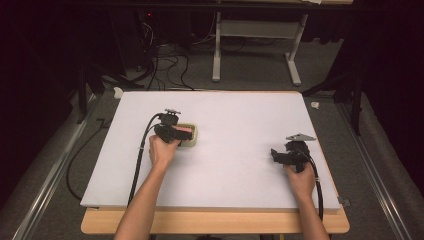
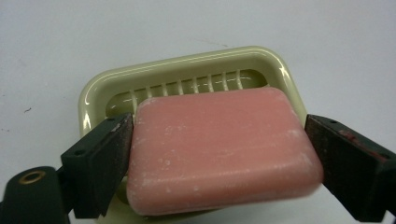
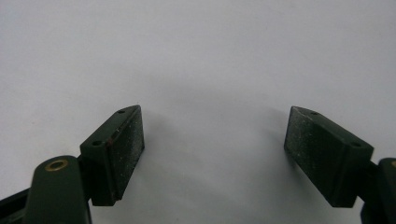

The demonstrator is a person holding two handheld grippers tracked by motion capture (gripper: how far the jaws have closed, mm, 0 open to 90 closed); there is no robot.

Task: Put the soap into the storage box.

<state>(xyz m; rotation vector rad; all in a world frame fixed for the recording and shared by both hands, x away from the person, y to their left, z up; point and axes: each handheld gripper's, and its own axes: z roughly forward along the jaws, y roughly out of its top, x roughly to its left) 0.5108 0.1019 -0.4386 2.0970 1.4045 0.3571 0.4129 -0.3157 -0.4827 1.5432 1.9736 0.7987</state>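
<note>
A pink bar of soap (image 2: 224,149) lies on a cream ribbed soap dish (image 2: 187,70) at the left middle of the white table top (image 1: 235,125). My left gripper (image 2: 219,123) straddles the bar, with one black pad close beside each end of it and no clear squeeze, so it reads as open around the soap. In the high view the left gripper (image 1: 175,132) sits over the soap dish (image 1: 193,141), and the soap (image 1: 184,131) peeks out pink beside it. My right gripper (image 1: 276,154) rests low at the table's right side, and in its own view the right gripper (image 3: 215,112) is open over bare white surface.
The white sheet covers a wooden table whose front edge (image 1: 215,222) shows bare wood. Black cables (image 1: 137,165) trail from both grippers toward the person. Beyond the table, a white desk frame (image 1: 257,45) and loose cables lie on grey carpet.
</note>
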